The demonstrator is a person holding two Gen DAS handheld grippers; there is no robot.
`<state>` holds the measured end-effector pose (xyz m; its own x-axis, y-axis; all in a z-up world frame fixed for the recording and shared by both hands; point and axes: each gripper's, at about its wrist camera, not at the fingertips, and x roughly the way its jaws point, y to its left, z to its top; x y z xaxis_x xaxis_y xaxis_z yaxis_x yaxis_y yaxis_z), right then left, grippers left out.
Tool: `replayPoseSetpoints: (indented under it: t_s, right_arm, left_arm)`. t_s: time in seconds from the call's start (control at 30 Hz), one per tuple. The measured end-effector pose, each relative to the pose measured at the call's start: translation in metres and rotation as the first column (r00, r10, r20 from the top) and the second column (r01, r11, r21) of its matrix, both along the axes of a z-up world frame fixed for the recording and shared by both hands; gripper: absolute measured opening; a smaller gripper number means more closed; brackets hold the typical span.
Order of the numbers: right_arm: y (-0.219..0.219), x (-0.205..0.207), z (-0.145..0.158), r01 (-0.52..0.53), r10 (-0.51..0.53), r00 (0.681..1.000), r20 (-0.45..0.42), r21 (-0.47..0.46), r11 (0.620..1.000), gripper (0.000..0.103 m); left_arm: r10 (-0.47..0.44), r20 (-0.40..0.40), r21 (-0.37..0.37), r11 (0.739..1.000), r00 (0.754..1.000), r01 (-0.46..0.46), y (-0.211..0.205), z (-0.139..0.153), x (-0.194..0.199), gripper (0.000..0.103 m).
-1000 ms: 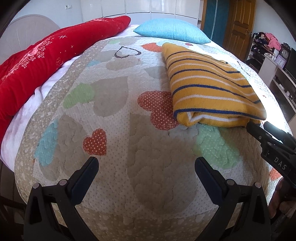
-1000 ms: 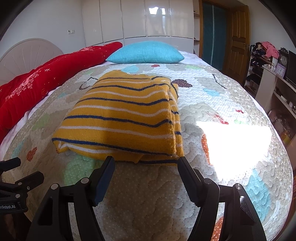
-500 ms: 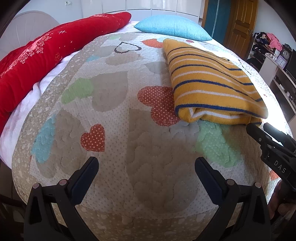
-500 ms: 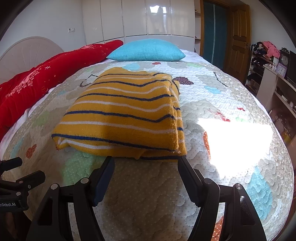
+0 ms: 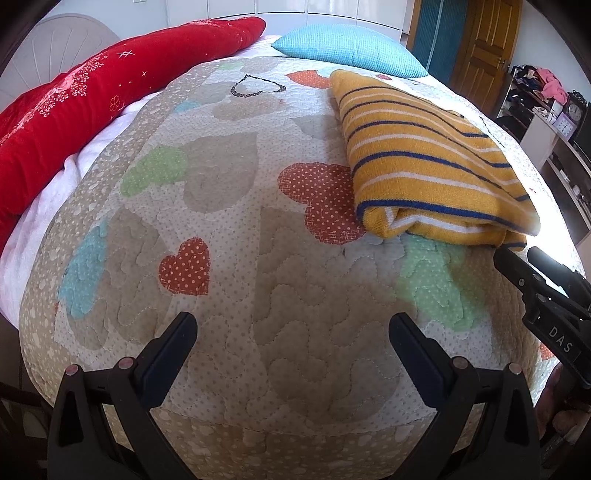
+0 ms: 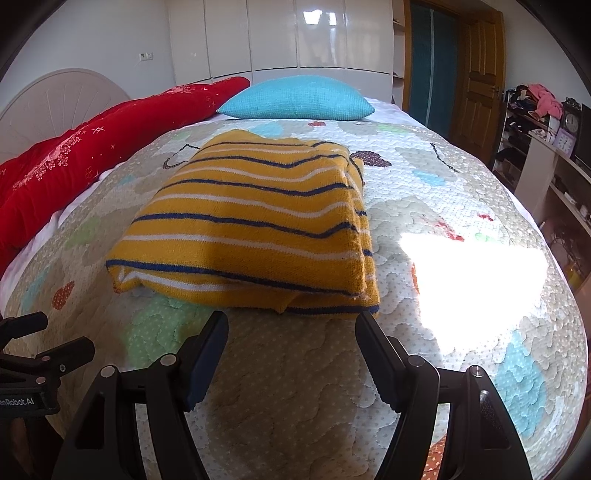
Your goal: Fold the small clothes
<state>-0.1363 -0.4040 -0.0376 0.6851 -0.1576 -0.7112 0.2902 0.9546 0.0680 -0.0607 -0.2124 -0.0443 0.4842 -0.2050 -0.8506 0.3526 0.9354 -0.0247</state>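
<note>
Basically striped sweater lies folded flat on the quilt, so fold looks done. Both tongs, left and right, hang wide open near it, holding nothing.

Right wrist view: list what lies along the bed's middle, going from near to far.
right gripper → quilt → folded striped garment → blue pillow → white wardrobe

Quilted bed, white wardrobes, wooden door, sunlight patch
</note>
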Motion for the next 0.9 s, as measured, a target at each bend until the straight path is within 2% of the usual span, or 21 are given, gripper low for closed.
replayPoseSetpoints:
  t_s: [0.5, 0.9]
  right_arm:
    - [0.002, -0.001, -0.003, -0.001, 0.001, 1.000, -0.001, -0.005, 1.000, 0.076]
    - [0.013, -0.003, 0.002, -0.013, 0.011, 1.000, -0.015, -0.093, 0.996, 0.078]
  left_arm:
    - [0.007, -0.012, -0.005, 1.000, 1.000, -0.007, 0.002, -0.004, 0.002, 0.103]
    - [0.008, 0.023, -0.020, 1.000, 1.000, -0.007, 0.000, 0.006, -0.004, 0.103]
